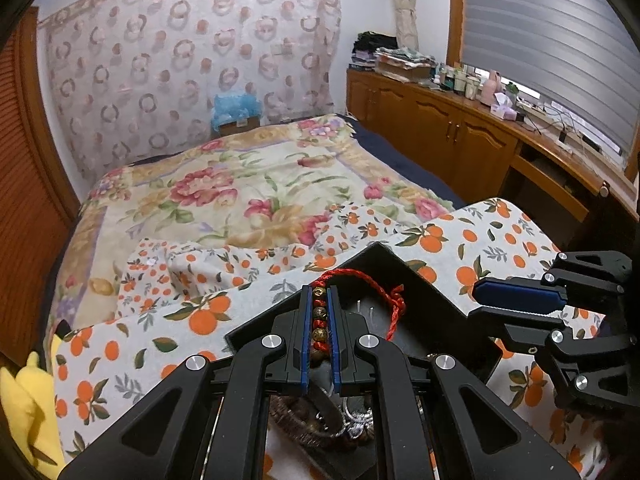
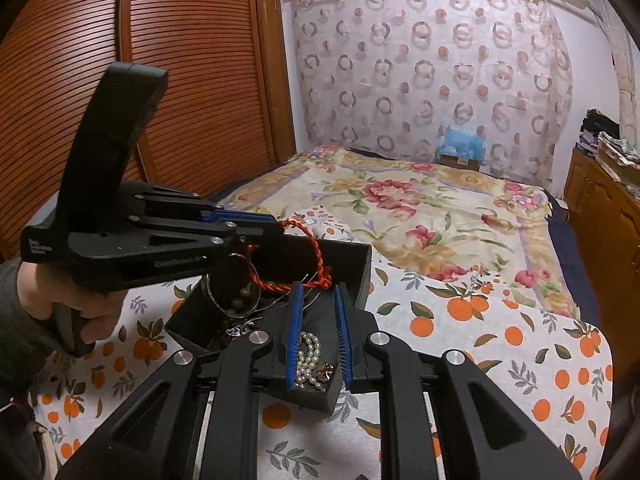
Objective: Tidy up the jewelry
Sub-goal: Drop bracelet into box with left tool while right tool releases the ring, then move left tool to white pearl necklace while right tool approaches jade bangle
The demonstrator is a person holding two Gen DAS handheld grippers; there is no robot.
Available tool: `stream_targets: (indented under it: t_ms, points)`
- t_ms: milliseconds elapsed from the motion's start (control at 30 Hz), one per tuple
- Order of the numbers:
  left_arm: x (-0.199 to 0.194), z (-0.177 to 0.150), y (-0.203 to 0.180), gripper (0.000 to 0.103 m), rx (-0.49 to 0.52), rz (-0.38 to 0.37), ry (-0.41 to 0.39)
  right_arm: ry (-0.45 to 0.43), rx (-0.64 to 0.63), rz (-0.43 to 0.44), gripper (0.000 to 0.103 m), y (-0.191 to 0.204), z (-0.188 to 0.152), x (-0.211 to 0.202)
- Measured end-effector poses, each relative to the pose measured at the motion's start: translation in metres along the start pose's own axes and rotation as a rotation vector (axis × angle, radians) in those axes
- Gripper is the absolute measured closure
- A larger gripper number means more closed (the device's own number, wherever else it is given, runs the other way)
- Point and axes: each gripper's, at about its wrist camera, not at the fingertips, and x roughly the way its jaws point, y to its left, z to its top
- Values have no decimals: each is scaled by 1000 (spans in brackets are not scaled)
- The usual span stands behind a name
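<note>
Left gripper [image 1: 320, 296]: fingers pressed onto a bracelet [image 1: 320, 314] of red cord and bronze beads; the cord's loose end loops out toward 2 o'clock, above the box.
Right gripper [image 2: 318, 292]: fingers spread, nothing between the pads; held over the box's near corner. Seen from the left wrist at 3 o'clock, side-on [image 1: 478, 298].
Left hand [image 2: 60, 300]: wrapped round the left gripper's handle, at 9 o'clock in the right wrist view.
Box [image 2: 360, 268]: black, open-topped, on the cloth, one corner pointing to 12 o'clock.
Pearls [image 2: 309, 358]: white strand lying in the box's near compartment, with a brown faceted stone just beside it.
Other jewelry [image 2: 236, 308]: dark bangle, brown beads and silver pieces, tangled in the box at 9 o'clock from the pearls.
Cloth [image 2: 500, 328]: white with an orange-fruit print, under the box.
Bed [image 1: 248, 176]: floral blanket, beyond the cloth at 12 o'clock.
</note>
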Motion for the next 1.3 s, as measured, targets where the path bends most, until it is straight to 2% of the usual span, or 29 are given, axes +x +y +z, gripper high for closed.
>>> stream_targets:
  t_ms: [233,300,333,367,700,767,1000,1067,1100,1233,1300]
  points:
    - [-1,-6,0,95,-9,-15,22,-1,-2,-4,85,0,0,-1]
    - [-10,-12,2,86,-27,-15,13,-4,-5,-8,85,-1,2,-3]
    - [-14,-14,2,78,-33,-16,7,-5,-9,-11,85,-1,3,-5]
    - [-21,-18,3,76,-41,-16,-1,-5,-14,-13,85,0,4,-6]
    - [-72,-70,0,73,-63,-26,-9,18,-77,-23,85,29,4,-25]
    - [-78,-80,-1,69,-70,-30,-9,33,-79,-28,85,35,-3,-28]
    - [-82,-119,-3,68,-110,-46,20,96,-54,-37,84,52,-43,-38]
    - [-84,-131,-4,68,-117,-51,29,112,-47,-36,78,57,-56,-41]
    - [-85,-136,-5,68,-121,-53,33,122,-42,-34,71,60,-61,-42]
    - [-90,-154,-10,67,-124,-61,40,156,-38,-22,67,74,-84,-46]
    - [-94,-160,-13,67,-123,-63,40,169,-44,-19,61,82,-92,-46]
